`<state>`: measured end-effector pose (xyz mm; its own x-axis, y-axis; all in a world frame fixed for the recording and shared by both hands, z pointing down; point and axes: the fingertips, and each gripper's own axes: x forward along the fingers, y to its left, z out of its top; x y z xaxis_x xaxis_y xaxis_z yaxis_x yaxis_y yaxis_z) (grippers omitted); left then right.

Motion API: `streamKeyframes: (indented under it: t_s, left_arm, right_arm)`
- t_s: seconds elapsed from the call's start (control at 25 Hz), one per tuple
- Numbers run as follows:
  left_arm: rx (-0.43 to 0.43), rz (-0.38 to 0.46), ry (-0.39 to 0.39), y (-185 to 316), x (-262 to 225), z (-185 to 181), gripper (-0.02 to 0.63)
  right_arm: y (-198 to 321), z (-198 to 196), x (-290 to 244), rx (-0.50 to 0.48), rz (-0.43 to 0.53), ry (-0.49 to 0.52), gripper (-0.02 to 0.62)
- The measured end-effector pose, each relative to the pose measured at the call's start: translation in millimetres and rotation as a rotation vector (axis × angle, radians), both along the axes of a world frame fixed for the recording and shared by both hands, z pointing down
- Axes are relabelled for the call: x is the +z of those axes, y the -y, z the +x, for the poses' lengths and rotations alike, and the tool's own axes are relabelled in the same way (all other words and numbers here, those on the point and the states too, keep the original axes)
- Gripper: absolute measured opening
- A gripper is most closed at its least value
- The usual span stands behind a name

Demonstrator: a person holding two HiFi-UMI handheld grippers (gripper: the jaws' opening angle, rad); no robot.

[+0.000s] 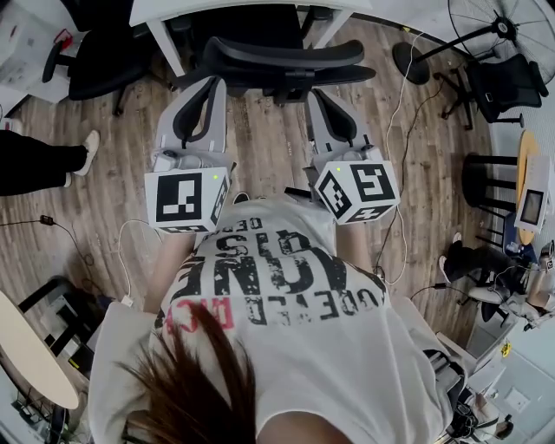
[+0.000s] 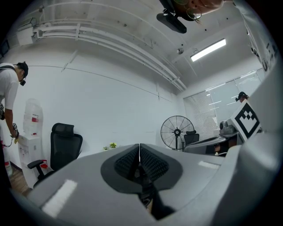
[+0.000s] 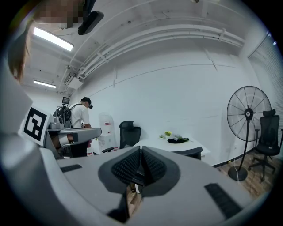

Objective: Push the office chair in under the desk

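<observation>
We hold L gripper [image 1: 210, 84] & R gripper [image 1: 317, 94] side by side, pointing fwd. Both jaws are pressed together w/ nothing between. Tips sit just by the black office chair [image 1: 286, 61] backrest; contact unclear. Beyond, the chair stands right at the white desk [image 1: 217, 10].

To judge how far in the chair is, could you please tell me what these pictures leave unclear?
- Head view: the office chair's base and wheels, hidden beneath its backrest.
- Head view: most of the desk, cut off by the top edge.
- Head view: whether the left gripper and right gripper touch the chair; the tips are too small to tell.
- Both gripper views: no chair shows; each gripper's own body fills the lower frame.
</observation>
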<state>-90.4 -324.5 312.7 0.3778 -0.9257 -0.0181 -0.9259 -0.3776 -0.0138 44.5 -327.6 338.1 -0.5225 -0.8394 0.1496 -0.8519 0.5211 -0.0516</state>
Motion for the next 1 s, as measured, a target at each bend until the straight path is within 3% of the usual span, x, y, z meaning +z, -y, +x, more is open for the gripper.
streamKeyframes:
  t_s: [1.0]
  left_arm:
    - [0.003,0.003,-0.001,-8.0,2.1,-8.5,0.012]
  right_arm:
    - [-8.5,-8.7,-1.0,-0.003,0.021,-0.014,0.021]
